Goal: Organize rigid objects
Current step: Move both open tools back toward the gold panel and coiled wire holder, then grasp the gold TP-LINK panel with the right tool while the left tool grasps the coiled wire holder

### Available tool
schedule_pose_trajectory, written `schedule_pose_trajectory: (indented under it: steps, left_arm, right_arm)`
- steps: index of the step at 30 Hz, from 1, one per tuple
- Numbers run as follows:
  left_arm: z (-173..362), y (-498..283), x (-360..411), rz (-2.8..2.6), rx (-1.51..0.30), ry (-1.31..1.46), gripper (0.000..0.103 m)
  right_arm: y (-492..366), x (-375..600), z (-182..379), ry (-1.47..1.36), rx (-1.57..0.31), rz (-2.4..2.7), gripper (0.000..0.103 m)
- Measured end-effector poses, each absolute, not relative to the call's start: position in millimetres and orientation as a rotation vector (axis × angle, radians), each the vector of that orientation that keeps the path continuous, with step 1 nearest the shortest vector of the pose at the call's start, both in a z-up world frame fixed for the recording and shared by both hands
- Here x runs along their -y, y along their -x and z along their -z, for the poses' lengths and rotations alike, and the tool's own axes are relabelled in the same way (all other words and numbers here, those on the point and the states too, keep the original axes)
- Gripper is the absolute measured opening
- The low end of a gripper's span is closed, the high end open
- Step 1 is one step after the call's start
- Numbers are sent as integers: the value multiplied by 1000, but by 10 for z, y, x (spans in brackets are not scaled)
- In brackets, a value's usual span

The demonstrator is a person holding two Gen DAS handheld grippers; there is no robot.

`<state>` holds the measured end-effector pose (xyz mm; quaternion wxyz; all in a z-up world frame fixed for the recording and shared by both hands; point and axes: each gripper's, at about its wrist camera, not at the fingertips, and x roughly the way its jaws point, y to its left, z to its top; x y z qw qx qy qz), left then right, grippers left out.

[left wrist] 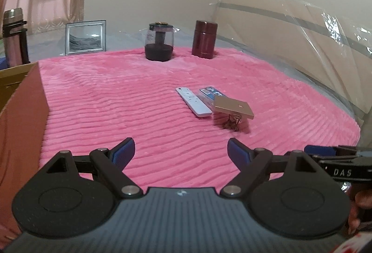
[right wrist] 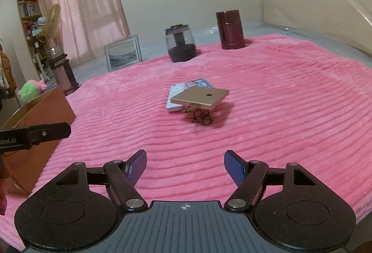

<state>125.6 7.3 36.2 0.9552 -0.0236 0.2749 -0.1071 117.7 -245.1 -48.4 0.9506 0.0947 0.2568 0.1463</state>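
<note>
Two grippers nearest, both poised above the pink ribbed blanket (left wrist: pixel 104 99): left gripper (left wrist: pixel 181 150) with blue pads spread wide and nothing between them, right gripper (right wrist: pixel 185 165) likewise parted and empty, neither touching anything. Just left of them, a brown cardboard box (left wrist: pixel 23 118) hard against the blanket's edge. Farther out, near the blanket's middle, three small items huddled together: a white remote (left wrist: pixel 192 101) lying flat, a blue and white packet (left wrist: pixel 209 95) touching its right side, and a flat gold square plate (left wrist: pixel 233 107) with a small square hole, propped and tilted on a dark, tangled little object (left wrist: pixel 232 123) whose nature cannot be told; from the right wrist view the plate overlapping the near ends of remote and packet. Beyond, along the far edge of the blanket, a smoky glass jar (left wrist: pixel 159 42) with a dark base, upright, and a dark red canister (left wrist: pixel 204 38) to its right, upright, well apart from the middle group. Off the blanket to the left, a framed picture (left wrist: pixel 84 37) standing, and a tall flask (left wrist: pixel 14 36) further left. Farthest back, pink curtains (right wrist: pixel 86 4) and clear plastic sheeting (left wrist: pixel 302 27) against the wall.
</note>
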Motion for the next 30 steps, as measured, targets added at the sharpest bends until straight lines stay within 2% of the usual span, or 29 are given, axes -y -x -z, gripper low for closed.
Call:
schedule_pose_trajectory:
  steps: [21, 30]
  left_arm:
    - [-59, -2086, 426, 333, -610, -66, 84]
    - [76, -2413, 493, 385, -638, -102, 84]
  right_arm:
    - [-2408, 2821, 332, 47, -565, -441, 71]
    - [-3036, 2751, 373, 287, -640, -661, 81]
